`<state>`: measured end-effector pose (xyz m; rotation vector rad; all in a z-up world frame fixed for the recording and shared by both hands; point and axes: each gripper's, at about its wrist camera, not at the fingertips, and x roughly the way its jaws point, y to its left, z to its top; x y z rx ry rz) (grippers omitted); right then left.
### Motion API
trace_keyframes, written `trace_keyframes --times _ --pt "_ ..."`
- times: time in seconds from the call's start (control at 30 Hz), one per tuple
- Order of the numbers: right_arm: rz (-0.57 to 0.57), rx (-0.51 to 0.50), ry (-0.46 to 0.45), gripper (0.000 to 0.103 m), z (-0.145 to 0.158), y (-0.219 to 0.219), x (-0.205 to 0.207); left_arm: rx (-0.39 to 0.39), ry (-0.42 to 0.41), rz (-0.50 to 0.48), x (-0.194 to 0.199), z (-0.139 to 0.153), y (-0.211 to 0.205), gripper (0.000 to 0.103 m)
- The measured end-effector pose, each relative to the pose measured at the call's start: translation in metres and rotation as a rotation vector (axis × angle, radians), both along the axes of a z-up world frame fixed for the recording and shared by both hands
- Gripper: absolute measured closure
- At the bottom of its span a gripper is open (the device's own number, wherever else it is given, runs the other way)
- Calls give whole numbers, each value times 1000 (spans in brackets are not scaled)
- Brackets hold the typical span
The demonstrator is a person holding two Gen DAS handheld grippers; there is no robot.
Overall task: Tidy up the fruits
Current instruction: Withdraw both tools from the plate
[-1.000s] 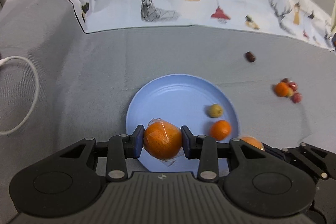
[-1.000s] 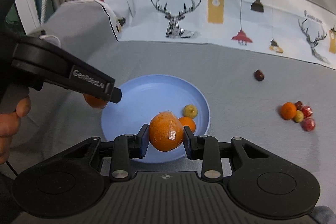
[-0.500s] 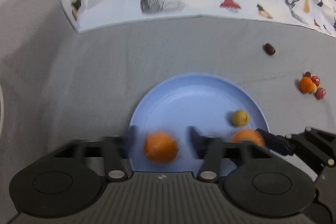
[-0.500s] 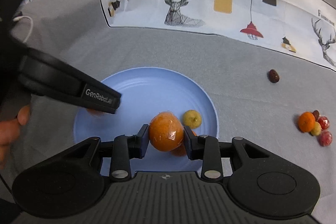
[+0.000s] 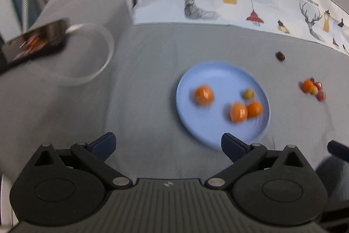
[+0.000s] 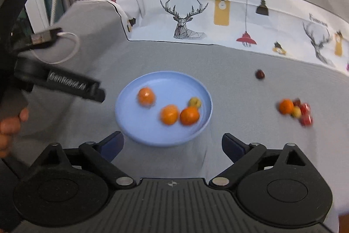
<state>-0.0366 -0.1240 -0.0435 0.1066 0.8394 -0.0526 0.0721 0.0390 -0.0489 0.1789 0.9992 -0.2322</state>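
A blue plate (image 5: pixel 220 73) (image 6: pixel 163 80) lies on the grey cloth. It holds three oranges, one on the left (image 5: pixel 204 95) (image 6: pixel 146 97), a wrapped one (image 5: pixel 238 112) (image 6: pixel 169 114) and one beside it (image 5: pixel 254 109) (image 6: pixel 189 116), plus a small yellow-green fruit (image 5: pixel 249 94) (image 6: pixel 194 102). My left gripper (image 5: pixel 168 146) is open and empty, raised in front of the plate. My right gripper (image 6: pixel 172 145) is open and empty, just in front of the plate's near rim. The left gripper also shows at the left of the right wrist view (image 6: pixel 65 85).
A cluster of small fruits (image 5: pixel 313 88) (image 6: pixel 295 111) lies right of the plate, with a dark fruit (image 5: pixel 280 56) (image 6: pixel 260 74) farther back. A phone (image 5: pixel 35 40) with a white cable (image 5: pixel 96 54) sits at the left. A deer-print cloth (image 6: pixel 218 14) covers the back.
Both grippers have opened and released their oranges onto the plate, then pulled back and up. The left gripper has swung toward the left.
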Motion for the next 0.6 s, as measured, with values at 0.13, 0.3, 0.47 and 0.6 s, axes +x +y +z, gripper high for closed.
trace_keyframes --times 0.13,0.3,0.47,0.6 --pt "1 -12 -47 5 18 14 -31 -4 12 15 -42 11 19 0" --pt "-4 -44 -130 4 38 23 -56 -15 -34 10 -75 27 26 0" --pt "29 -79 -189 3 51 34 -80 -32 -95 -1 -101 45 25 0" --pt "42 -101 -234 2 59 39 -94 -36 -124 -7 -117 54 23 0"
